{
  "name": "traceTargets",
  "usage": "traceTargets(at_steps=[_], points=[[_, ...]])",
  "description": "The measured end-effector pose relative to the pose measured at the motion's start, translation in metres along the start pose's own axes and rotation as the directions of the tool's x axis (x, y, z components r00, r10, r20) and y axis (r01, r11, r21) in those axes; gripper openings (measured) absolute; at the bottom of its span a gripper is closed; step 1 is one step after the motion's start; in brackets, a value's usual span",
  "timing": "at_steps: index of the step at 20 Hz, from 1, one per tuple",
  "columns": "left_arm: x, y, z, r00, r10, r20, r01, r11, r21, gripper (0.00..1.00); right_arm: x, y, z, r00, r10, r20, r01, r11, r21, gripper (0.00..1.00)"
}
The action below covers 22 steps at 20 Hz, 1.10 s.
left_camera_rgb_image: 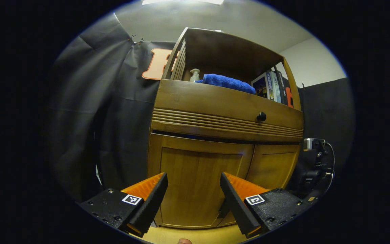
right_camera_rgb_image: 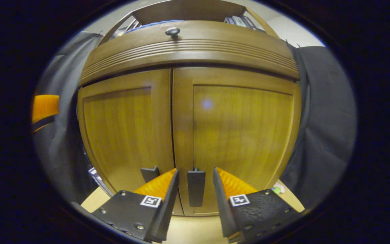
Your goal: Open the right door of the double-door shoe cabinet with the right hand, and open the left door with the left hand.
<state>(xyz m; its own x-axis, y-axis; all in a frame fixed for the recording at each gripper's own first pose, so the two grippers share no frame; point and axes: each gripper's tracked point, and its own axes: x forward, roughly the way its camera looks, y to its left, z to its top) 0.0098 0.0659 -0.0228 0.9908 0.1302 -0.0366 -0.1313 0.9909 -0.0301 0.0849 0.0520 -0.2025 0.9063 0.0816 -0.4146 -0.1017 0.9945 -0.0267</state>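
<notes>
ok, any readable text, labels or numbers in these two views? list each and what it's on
None readable.
Books on the cabinet's open shelf: spine print too small and blurred.
Pump bottle beside the blue towel: no legible label.
Square tags on the left gripper and right gripper: coded patterns, not text.

The left gripper (left_camera_rgb_image: 193,189) is held with its jaws spread wide and nothing is clamped between them. The right gripper (right_camera_rgb_image: 195,184) is likewise held with its jaws apart, and neither finger is pressed against anything. A fingertip (left_camera_rgb_image: 184,241) is seen at the bottom of the left gripper view.
</notes>
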Motion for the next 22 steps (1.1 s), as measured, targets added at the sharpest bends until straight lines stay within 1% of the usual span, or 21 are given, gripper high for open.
traceTargets(at_steps=[2, 3, 5, 6, 7, 8, 11, 16, 22], points=[[0.001, 0.003, -0.001, 1.000, 0.006, -0.003, -0.006, 1.000, -0.001, 0.96, 0.011, -0.002, -0.004, 1.000, -0.013, -0.011, 0.013, 1.000, -0.007, 0.56], [0.002, 0.005, 0.000, 1.000, 0.010, -0.003, -0.010, 1.000, 0.001, 0.96, 0.017, -0.002, -0.006, 1.000, -0.013, -0.017, 0.013, 1.000, -0.005, 0.34], [0.001, 0.009, 0.000, 1.000, 0.018, -0.002, -0.018, 1.000, 0.002, 0.95, 0.013, -0.002, -0.015, 0.998, -0.014, -0.054, 0.014, 1.000, 0.013, 0.37], [0.000, 0.010, -0.001, 1.000, 0.020, -0.002, -0.020, 1.000, 0.000, 0.96, 0.021, -0.002, -0.011, 0.999, -0.021, -0.037, 0.023, 0.999, 0.038, 0.37], [0.001, 0.011, -0.001, 1.000, 0.023, -0.003, -0.023, 1.000, -0.002, 0.95, 0.019, -0.003, -0.017, 0.998, -0.024, -0.052, 0.026, 0.999, 0.045, 0.31], [0.002, 0.012, -0.003, 1.000, 0.024, -0.006, -0.024, 1.000, -0.005, 0.95, 0.021, -0.004, -0.016, 0.999, -0.029, -0.043, 0.031, 0.998, 0.052, 0.27], [-0.002, 0.014, -0.004, 1.000, 0.025, -0.013, -0.025, 1.000, -0.012, 0.96, 0.014, -0.004, -0.013, 0.998, -0.059, -0.037, 0.060, 0.997, 0.040, 0.27], [-0.005, 0.019, -0.004, 1.000, 0.030, -0.008, -0.030, 1.000, -0.003, 0.95, -0.006, -0.010, -0.017, 0.995, -0.093, -0.020, 0.095, 0.993, 0.065, 0.27], [-0.012, 0.011, -0.004, 1.000, -0.001, -0.002, 0.001, 1.000, 0.029, 0.96, -0.033, -0.020, -0.022, 0.991, -0.130, -0.020, 0.131, 0.987, 0.092, 0.27]])
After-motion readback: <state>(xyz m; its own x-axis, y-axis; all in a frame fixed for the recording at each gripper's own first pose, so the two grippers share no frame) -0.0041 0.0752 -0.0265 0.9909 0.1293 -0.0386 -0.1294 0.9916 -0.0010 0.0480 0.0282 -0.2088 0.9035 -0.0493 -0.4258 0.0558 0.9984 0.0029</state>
